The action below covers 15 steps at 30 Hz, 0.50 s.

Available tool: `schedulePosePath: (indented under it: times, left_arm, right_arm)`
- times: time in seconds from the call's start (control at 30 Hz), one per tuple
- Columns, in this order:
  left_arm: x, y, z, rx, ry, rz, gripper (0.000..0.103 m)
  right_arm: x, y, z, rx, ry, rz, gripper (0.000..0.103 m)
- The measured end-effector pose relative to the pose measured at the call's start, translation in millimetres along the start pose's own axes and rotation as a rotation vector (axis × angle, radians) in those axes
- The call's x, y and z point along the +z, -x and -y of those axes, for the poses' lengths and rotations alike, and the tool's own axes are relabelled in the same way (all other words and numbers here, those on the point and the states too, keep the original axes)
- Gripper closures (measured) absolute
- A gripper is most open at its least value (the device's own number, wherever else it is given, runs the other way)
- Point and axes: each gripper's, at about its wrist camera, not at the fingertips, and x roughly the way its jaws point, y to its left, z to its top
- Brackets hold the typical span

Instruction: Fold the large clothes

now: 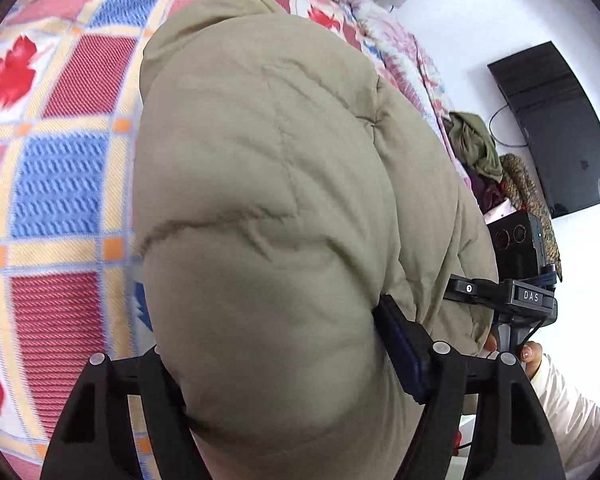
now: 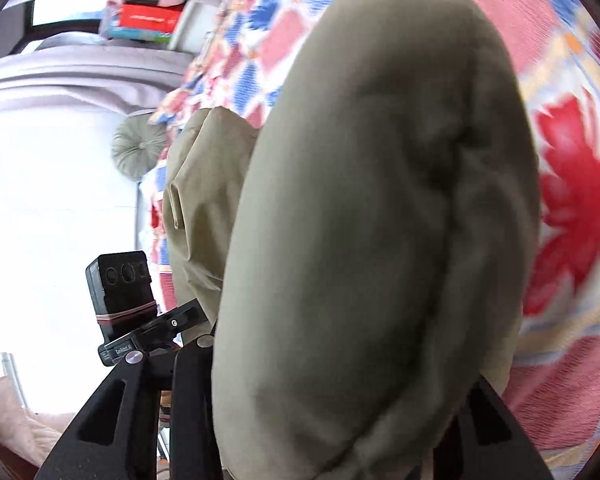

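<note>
A: Where's the puffy khaki quilted jacket point(image 1: 268, 184)?

B: Over the red-and-blue patterned bed point(image 1: 60, 184), bunched, not yet neatly folded.

A: Jaws?

B: Left gripper point(image 1: 284, 392) and right gripper point(image 2: 340, 408) each clamp a padded bulge.

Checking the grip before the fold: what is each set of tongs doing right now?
Left tongs: closed on the padded khaki jacket.
Right tongs: closed on the same jacket.

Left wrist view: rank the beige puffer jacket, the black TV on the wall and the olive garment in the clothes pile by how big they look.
1. Beige puffer jacket, though it is closest to the camera.
2. Black TV.
3. Olive garment.
</note>
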Motion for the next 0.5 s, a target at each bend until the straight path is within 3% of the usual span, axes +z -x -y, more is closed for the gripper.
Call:
schedulePosePath:
  times: [0.23, 0.4, 0.5]
  left_arm:
    - [39.6, 54.2, -36.7, 0.078, 0.023, 0.107, 0.027]
    - [54.4, 85.0, -95.7, 0.146, 0.053, 0.154, 0.027]
    - [54.9, 87.1, -143.4, 0.169, 0.106, 0.158, 0.027]
  right_arm:
    - [21.4, -54.1, -52.8, 0.071, 0.076, -0.013, 0.061]
    - [38.7, -112.9, -82.0, 0.110, 0.101, -0.042, 0.061]
    - [44.6, -142.9, -85.5, 0.088, 0.117, -0.059, 0.061]
